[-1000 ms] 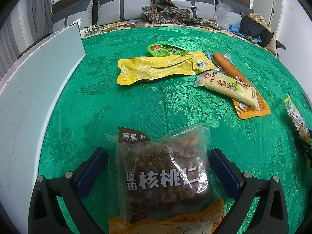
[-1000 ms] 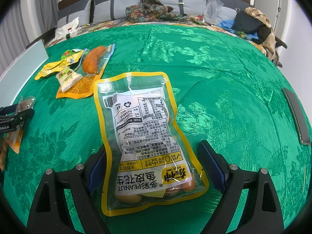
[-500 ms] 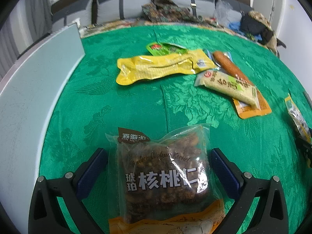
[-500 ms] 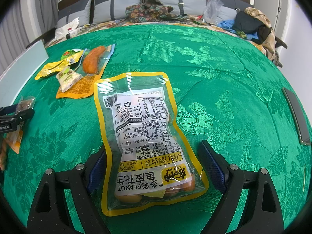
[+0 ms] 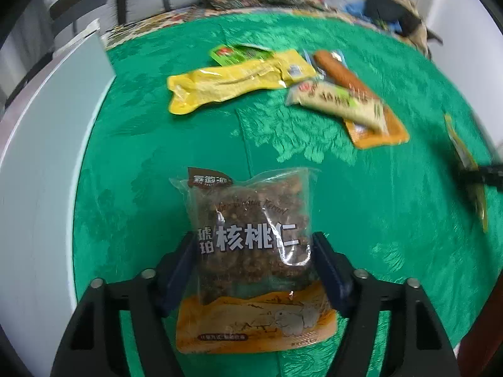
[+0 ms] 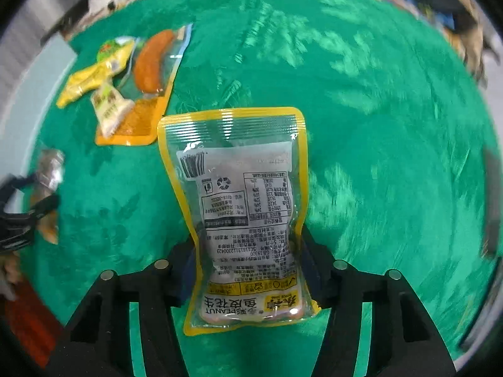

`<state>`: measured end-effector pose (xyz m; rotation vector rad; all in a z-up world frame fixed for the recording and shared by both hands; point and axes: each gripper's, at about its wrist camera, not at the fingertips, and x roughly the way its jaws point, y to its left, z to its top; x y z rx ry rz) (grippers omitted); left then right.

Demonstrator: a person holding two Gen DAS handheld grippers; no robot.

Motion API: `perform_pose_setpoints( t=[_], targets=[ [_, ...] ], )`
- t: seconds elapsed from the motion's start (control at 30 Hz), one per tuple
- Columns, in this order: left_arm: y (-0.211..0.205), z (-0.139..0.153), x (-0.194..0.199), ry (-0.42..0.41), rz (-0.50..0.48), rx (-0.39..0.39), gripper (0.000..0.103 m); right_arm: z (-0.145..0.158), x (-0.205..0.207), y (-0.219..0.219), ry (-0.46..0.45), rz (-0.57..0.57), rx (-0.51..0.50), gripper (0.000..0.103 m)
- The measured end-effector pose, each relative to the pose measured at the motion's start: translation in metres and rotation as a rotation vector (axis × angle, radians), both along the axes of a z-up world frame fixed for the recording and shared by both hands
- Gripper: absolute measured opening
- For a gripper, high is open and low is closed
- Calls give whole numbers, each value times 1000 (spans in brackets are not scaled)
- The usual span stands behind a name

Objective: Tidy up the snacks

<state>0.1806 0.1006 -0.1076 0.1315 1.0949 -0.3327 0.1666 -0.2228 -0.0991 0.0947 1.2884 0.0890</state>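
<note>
A clear bag of candied walnuts (image 5: 251,220) with an orange base lies on the green bedspread (image 5: 393,220). My left gripper (image 5: 253,245) points steeply down; its jaws are closing and the blue pads (image 5: 185,260) press the bag's two sides. A yellow-edged peanut bag (image 6: 239,182) sits in my right gripper (image 6: 248,242). Those jaws are closing too, and they pinch the bag's waist inward, with its top end standing clear of the cloth. Each gripper also shows at the edge of the other's view.
Farther back lie a yellow packet (image 5: 232,81), a green one (image 5: 235,55), a beige packet (image 5: 339,103) and an orange sausage pack (image 5: 374,132). A white board (image 5: 41,157) runs along the left. Pillows and clothes line the far edge.
Both grippers went from wide open around their bags to closed against them. The right gripper tipped further down and the peanut bag now stands up in it; both views are blurred.
</note>
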Motion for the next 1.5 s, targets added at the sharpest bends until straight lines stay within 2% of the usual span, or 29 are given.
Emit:
perform_pose_setpoints(
  t=[0.1,0.17,0.27,0.43,0.5,0.63,0.77,0.8,0.87,0.9,0.97,1.03,1.07,1.13,1.2,1.27,1.37,1.4,1.47,1.5],
  targets=[
    [13,4,-9,0,47,-84,68,11,-18,-12,-30,-57,74,58],
    [21,10,-21,-10,70,-160,68,22,-31,-19,-63,-97,179,58],
    [29,30,-38,-41,102,-261,68,35,-41,-16,-84,-114,230,58],
    [65,92,-61,-143,163,-416,68,74,-32,26,-126,-21,253,58],
    [94,122,-70,-209,196,-429,68,98,-26,58,-167,40,283,58],
    [166,157,-78,-302,308,-351,68,155,-5,156,-256,204,388,59],
    [241,163,-83,-340,457,-183,69,193,4,268,-294,400,463,59],
    [256,160,-83,-338,490,-141,70,198,7,296,-296,441,474,59],
    [284,149,-82,-321,565,-30,82,205,10,350,-311,506,503,68],
    [298,142,-83,-314,606,23,83,204,12,374,-317,526,519,70],
    [315,131,-90,-292,645,52,84,197,22,416,-265,547,546,73],
    [324,124,-104,-289,668,43,87,191,27,430,-233,532,555,73],
    [325,123,-110,-296,676,32,92,191,29,430,-234,520,566,73],
    [318,119,-116,-316,676,5,95,192,29,419,-260,506,587,73],
    [307,120,-120,-328,649,-33,95,188,25,399,-318,499,537,74],
    [283,127,-121,-336,591,-98,95,178,20,369,-373,482,433,74],
    [238,142,-121,-342,491,-185,95,133,7,299,-437,428,189,74],
    [215,145,-120,-342,437,-216,96,112,3,270,-437,397,101,74],
    [177,148,-118,-339,350,-247,103,80,-4,218,-416,330,-18,74],
    [153,147,-116,-335,305,-258,103,63,-9,186,-396,285,-64,74]
  ],
)
